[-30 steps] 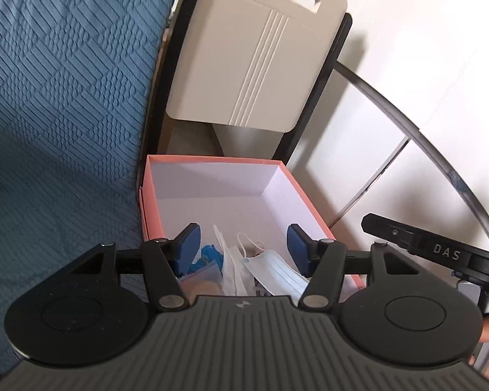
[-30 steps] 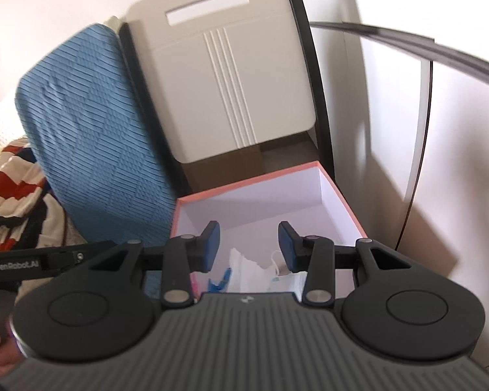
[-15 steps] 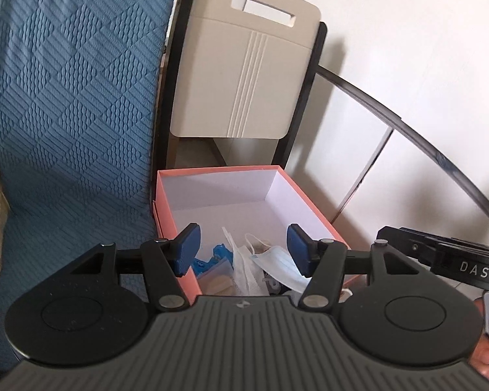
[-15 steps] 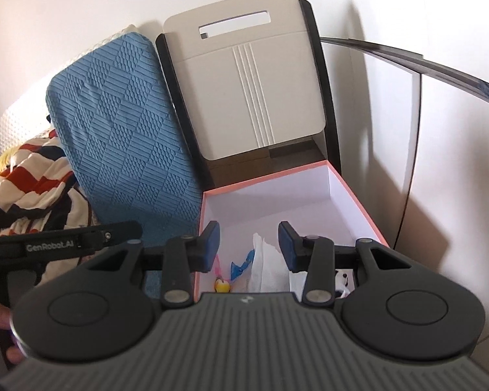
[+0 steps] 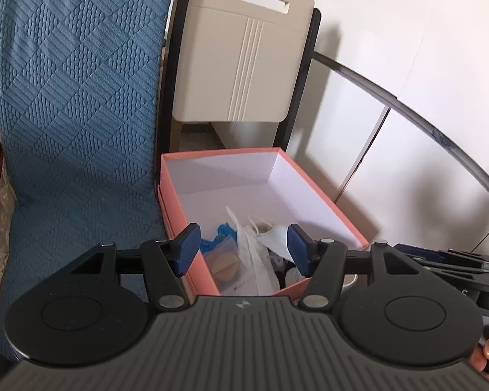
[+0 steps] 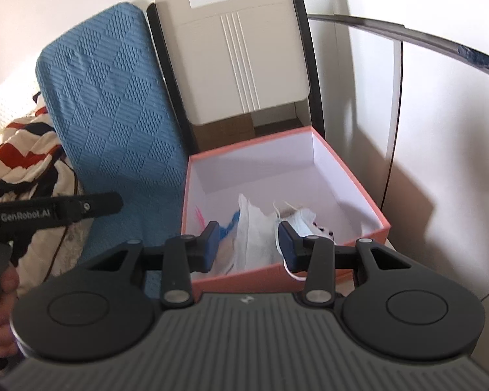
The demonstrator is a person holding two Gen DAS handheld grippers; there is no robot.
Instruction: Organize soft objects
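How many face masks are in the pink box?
1 that I can see: a light blue face mask lies in the pink box, near its front right, beside the white tissue paper. More could be hidden under the pile.

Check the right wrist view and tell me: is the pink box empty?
No. The pink box holds a face mask, white tissue paper and other small items at its near end.

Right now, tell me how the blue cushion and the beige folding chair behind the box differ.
The blue cushion is soft, quilted fabric; the beige folding chair is smooth hard plastic with a handle slot and a black frame. The cushion stands left of the pink box; the chair stands behind it. Both stand upright.
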